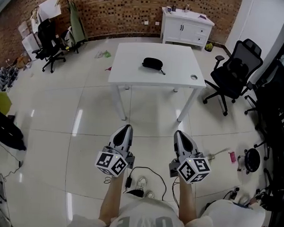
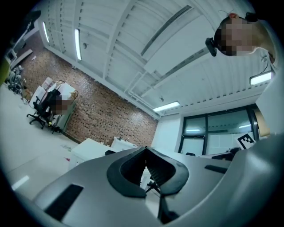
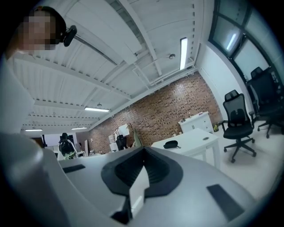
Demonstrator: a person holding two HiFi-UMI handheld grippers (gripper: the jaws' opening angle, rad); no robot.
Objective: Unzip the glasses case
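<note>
Both pairs of jaws clenched on nothing, left gripper beside right gripper over open floor, white table well ahead, glasses case mid-top, clear of edges, long axis left-right, thin tail, perhaps the zip pull, pointing right.

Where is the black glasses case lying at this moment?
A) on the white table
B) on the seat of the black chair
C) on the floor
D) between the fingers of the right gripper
A: the glasses case lies on top of the white table, near the middle of it.
</note>
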